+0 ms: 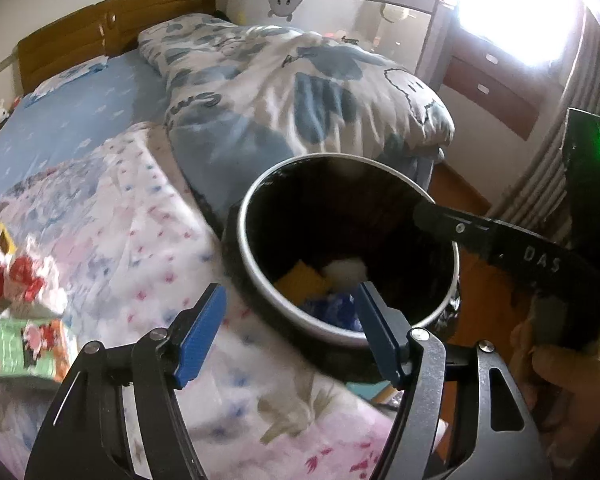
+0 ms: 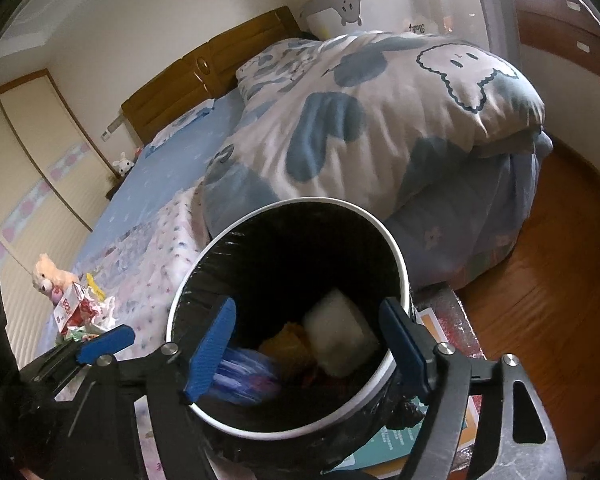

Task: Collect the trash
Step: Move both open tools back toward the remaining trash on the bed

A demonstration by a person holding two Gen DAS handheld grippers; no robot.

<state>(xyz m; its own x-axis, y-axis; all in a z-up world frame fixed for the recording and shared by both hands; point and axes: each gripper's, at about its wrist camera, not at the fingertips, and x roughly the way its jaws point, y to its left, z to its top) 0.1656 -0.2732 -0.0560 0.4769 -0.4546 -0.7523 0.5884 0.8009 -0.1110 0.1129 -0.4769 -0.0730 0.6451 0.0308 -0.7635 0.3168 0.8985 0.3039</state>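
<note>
1. "DAS" reads in white on the right tool (image 2: pixel 306 344) arm; "Baby" sits mirrored on the crib.
2. Both tools gape wide, gripping nothing; left tool (image 1: pixel 290 334) hovers at the bin (image 1: pixel 256 264) rim.
3. Bin sits at the bed's (image 1: pixel 112 216) edge; its trash (image 2: pixel 340 336) is dim, and the cartons' (image 1: pixel 24 344) print is too blurred to read

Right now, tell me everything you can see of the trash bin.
The trash bin is round with a white rim, lined with a black plastic bag folded over its edge. It stands upright beside the bed, apparently on a low surface with papers. Inside lie a white block, something yellow and a blue-purple wrapper. Both grippers hang above its mouth, jaws open and empty; neither clearly touches it.
</note>
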